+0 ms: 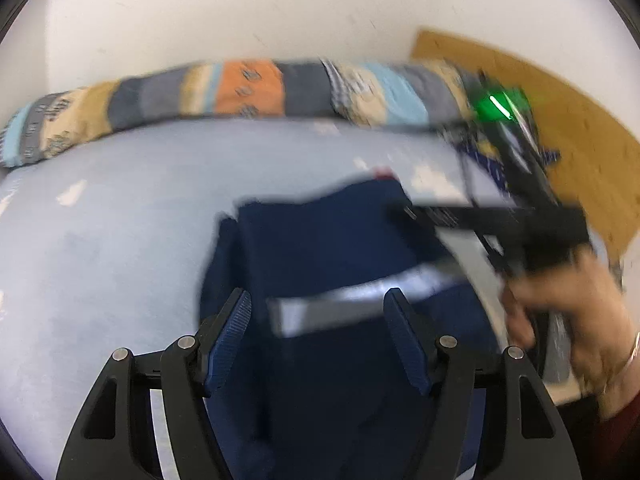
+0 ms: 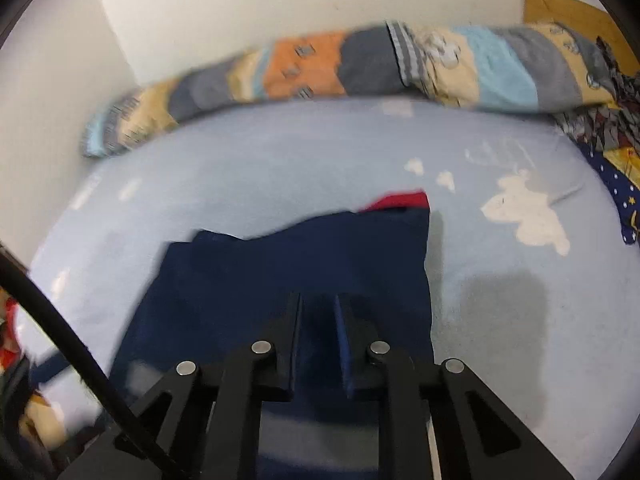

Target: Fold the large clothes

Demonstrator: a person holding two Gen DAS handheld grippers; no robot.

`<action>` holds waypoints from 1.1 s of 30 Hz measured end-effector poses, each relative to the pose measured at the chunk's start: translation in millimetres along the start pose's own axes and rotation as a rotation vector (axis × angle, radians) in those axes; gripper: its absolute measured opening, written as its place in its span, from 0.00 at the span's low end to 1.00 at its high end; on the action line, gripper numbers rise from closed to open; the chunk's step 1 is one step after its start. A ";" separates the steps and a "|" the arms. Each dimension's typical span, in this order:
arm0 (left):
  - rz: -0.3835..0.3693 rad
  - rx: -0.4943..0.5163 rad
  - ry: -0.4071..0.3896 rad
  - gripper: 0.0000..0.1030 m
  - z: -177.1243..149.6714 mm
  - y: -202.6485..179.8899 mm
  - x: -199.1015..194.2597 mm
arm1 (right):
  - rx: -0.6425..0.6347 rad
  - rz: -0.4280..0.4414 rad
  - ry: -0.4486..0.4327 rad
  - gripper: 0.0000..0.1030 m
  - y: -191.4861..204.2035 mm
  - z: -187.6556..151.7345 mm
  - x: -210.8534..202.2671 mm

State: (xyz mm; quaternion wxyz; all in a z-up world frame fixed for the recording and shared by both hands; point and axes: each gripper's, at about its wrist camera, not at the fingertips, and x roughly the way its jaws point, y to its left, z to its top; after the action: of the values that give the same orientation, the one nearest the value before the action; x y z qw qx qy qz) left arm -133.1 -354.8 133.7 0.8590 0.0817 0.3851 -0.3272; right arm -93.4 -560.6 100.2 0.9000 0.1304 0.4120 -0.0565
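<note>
black linkage and blue pads of the left gripper (image 1: 320, 332) sit closest to the lens, jaws standing wide with nothing pinched – the navy garment (image 1: 320, 248) lies just beneath and ahead of them, folded into a rough block on the pale blue bedsheet (image 1: 120, 208). measured from that garment: a grey-white stripe crosses its near part, its long axis runs away toward the patchwork bolster (image 1: 248, 88) at the wall, and a red scrap peeks from its far edge. further right of the garment, the person's hand (image 1: 576, 312) tilts the right gripper (image 2: 320, 344) downward over the garment's right half, jaws narrow; whether cloth is caught between them i cannot tell. both grippers hang near it, the left more centred.
</note>
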 end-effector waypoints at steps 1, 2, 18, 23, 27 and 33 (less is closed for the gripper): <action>0.010 0.014 0.028 0.66 -5.0 -2.2 10.7 | -0.006 -0.010 0.013 0.17 -0.1 -0.8 9.4; 0.030 0.028 0.062 0.66 -11.3 -3.3 23.8 | -0.003 -0.021 0.032 0.17 -1.6 -1.3 19.9; 0.136 -0.032 0.031 0.73 -41.0 -7.6 8.2 | -0.017 0.003 0.042 0.26 9.6 -81.5 -90.7; 0.195 -0.091 0.063 0.74 -79.3 -5.4 12.6 | 0.015 0.013 0.076 0.26 18.9 -156.1 -102.6; 0.260 -0.023 -0.019 0.87 -98.0 -9.3 16.0 | -0.018 -0.018 0.143 0.30 23.1 -168.1 -71.0; 0.294 -0.049 -0.084 0.88 -107.3 -12.9 14.7 | -0.049 -0.043 0.129 0.48 31.7 -174.3 -62.5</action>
State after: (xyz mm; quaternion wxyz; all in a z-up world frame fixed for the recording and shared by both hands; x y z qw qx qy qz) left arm -199.3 -330.0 50.5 0.9149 0.1027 0.3403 -0.1914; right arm -254.3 -481.5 44.2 0.8731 0.1028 0.4731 -0.0571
